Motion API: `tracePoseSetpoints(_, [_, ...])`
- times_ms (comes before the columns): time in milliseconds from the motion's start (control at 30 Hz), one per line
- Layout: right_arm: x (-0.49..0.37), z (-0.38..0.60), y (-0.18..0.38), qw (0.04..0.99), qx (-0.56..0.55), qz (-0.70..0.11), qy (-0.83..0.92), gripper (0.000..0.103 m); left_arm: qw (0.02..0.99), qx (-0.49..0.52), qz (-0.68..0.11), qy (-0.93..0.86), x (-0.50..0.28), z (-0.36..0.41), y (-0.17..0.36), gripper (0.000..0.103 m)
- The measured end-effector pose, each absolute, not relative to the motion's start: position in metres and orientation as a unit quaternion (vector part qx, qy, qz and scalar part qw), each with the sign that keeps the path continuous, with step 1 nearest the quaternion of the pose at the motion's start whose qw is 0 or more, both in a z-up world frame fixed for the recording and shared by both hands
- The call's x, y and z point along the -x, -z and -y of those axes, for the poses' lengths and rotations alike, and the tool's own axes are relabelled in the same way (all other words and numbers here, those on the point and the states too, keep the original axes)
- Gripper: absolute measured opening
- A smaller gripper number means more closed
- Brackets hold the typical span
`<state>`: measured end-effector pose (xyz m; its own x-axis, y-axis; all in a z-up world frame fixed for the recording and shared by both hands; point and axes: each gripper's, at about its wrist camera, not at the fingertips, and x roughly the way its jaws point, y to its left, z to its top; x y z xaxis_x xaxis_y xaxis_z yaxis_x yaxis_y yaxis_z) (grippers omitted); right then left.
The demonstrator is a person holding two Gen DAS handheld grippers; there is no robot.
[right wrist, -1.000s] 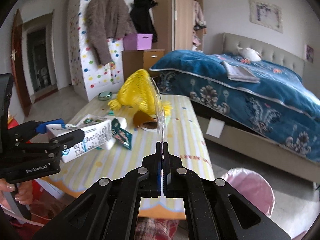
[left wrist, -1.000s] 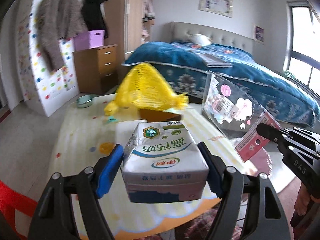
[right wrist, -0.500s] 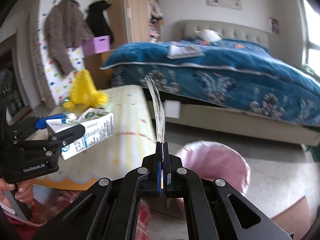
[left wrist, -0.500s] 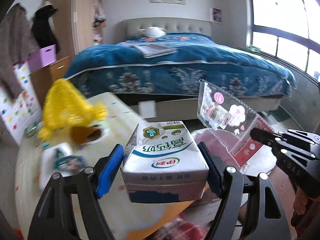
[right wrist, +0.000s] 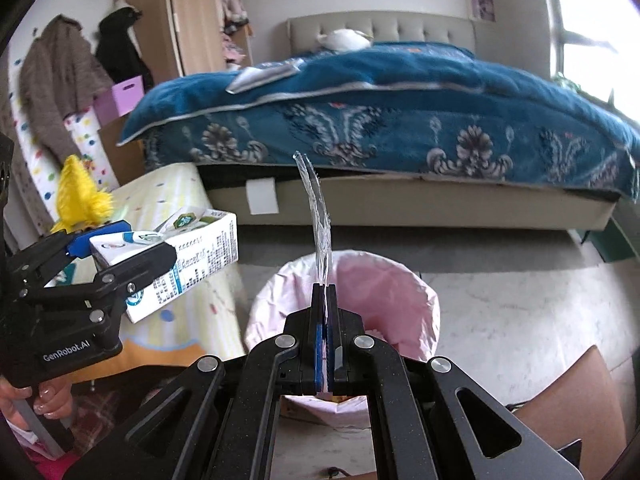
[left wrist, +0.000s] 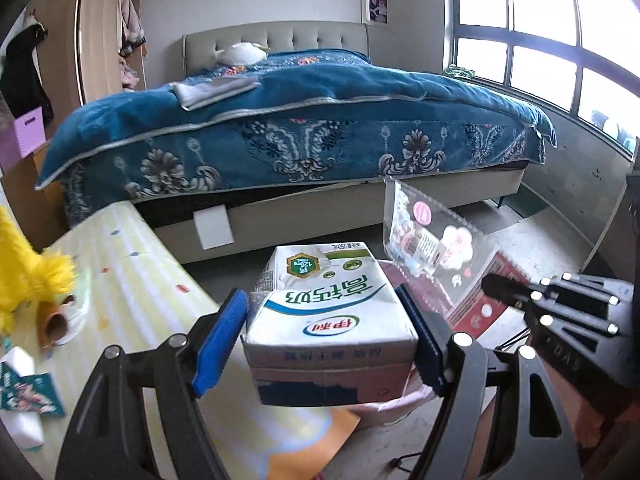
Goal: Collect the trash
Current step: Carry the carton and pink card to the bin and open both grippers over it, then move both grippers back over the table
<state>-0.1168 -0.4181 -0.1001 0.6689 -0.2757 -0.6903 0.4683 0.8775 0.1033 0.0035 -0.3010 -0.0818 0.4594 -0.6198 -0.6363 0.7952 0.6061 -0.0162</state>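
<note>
Jaws of left gripper (left wrist: 328,332) stand wide, blue pads pressed on both sides of a white-and-green cardboard milk carton (left wrist: 326,312) – held clear of the yellow striped table (left wrist: 132,276). Right gripper (right wrist: 326,336) w/ jaws fully closed, pinching the bottom edge of a clear plastic blister pack w/ pink card backing (left wrist: 436,252), which sticks up edge-on. Both held near a round bin lined w/ a pink plastic bag (right wrist: 384,284) on the floor – pack above it, carton just left. Blue-quilted bed (right wrist: 400,100) behind.
</note>
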Motion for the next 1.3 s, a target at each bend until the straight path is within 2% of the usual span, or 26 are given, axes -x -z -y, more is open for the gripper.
tracePoseSetpoints(200, [0.102, 0.445, 0.120, 0.889, -0.169, -0.364, 0.222, 0.001, 0.830, -0.145, -0.329, 0.426, -0.023, 0.333, 0.097, 0.074])
tracePoseSetpoints(233, [0.100, 0.447, 0.122, 0.888, -0.169, -0.366, 0.223, 0.004, 0.830, -0.144, -0.332, 0.426, -0.026, 0.336, 0.099, 0.076])
tracePoseSetpoints(267, [0.097, 0.450, 0.127, 0.885, -0.170, -0.371, 0.222, 0.007, 0.830, -0.143, -0.335, 0.422, -0.029, 0.339, 0.100, 0.086])
tracePoseSetpoints(300, [0.093, 0.454, 0.132, 0.881, -0.171, -0.381, 0.222, 0.008, 0.832, -0.139, -0.337, 0.419, -0.032, 0.340, 0.100, 0.091])
tracePoseSetpoints(367, [0.091, 0.458, 0.139, 0.875, -0.173, -0.391, 0.226, 0.026, 0.833, -0.122, -0.342, 0.416, -0.037, 0.336, 0.101, 0.095])
tracePoseSetpoints(433, [0.094, 0.458, 0.141, 0.874, -0.177, -0.391, 0.227, 0.035, 0.833, -0.118, -0.348, 0.413, -0.039, 0.332, 0.102, 0.095])
tracePoseSetpoints(767, [0.103, 0.436, 0.120, 0.885, -0.171, -0.373, 0.220, 0.036, 0.857, -0.072, -0.354, 0.367, -0.038, 0.262, 0.086, 0.095])
tracePoseSetpoints(1300, [0.090, 0.333, 0.065, 0.925, -0.106, -0.340, 0.137, 0.036, 0.907, -0.066, -0.323, 0.262, -0.011, 0.131, 0.059, 0.096])
